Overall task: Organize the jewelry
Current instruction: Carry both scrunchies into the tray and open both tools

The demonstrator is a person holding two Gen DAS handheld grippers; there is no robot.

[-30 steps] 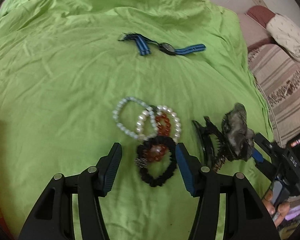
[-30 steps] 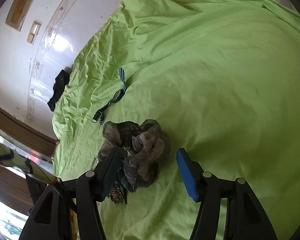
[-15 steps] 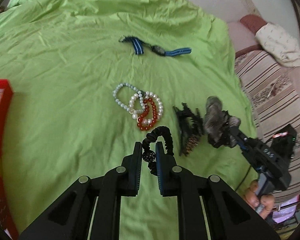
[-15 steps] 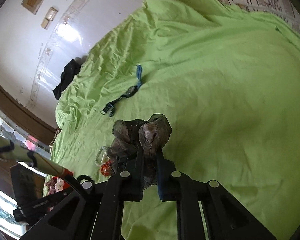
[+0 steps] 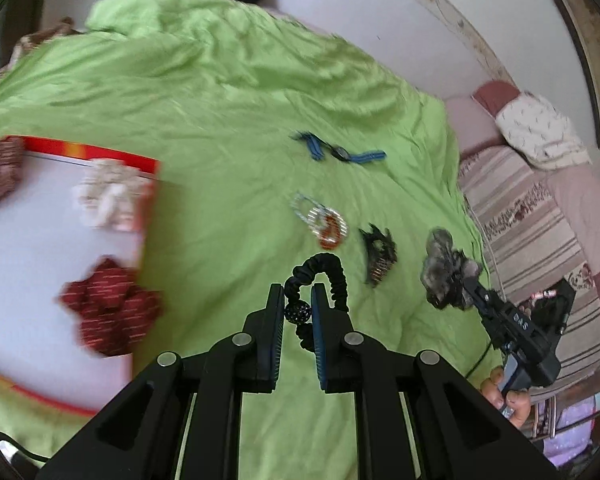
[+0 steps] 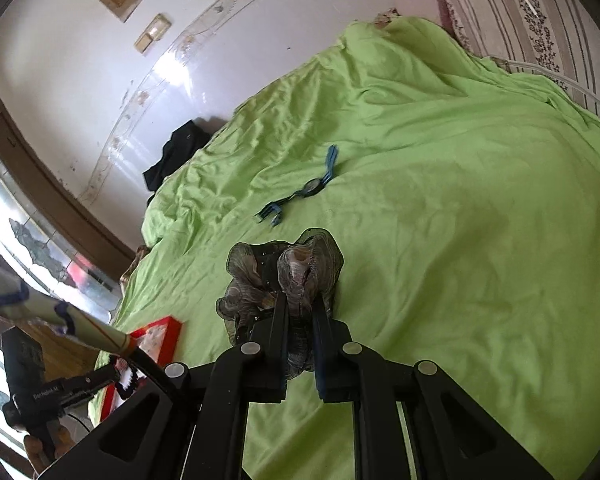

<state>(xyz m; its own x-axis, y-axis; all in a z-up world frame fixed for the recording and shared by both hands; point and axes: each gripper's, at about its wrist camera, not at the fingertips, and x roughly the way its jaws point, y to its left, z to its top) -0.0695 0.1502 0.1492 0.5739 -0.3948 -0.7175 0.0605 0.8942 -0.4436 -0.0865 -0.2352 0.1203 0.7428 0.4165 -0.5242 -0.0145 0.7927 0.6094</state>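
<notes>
A: Left gripper [image 5: 297, 314]?
B: Pinching a black hair tie [image 5: 324, 280] at its sparkly black bead, held between the two blue pads. Loop of the tie arching up and to the right of the fingers, above the green bedsheet [image 5: 220, 112].

A: And beyond it?
B: Just past the loop, a tangle of pearl and red bead bracelets [image 5: 322, 220] lying on the sheet. Right of these, a black claw clip [image 5: 378, 252]. Farther away, a blue-strapped watch [image 5: 340, 153] spread flat. At the left, a red-edged box [image 5: 40, 280] with a white floor, blurred; inside it a dark red scrunchie [image 5: 110, 306] near and a cream scrunchie [image 5: 110, 196] far.

A: Right gripper [image 6: 300, 316]?
B: Pressed onto a grey-brown scrunchie [image 6: 288, 276], with the ruffled fabric bunched between the fingers and spilling out above and to the left. Seen also at the right edge of the left wrist view, held above the edge of the sheet.

A: Around it?
B: Beyond the scrunchie, the same watch lying on the sheet. Lower left, a corner of the red-edged box. Far left, dark clothing [image 6: 176, 156] at the edge of the sheet, against the white wall [image 6: 80, 60].
</notes>
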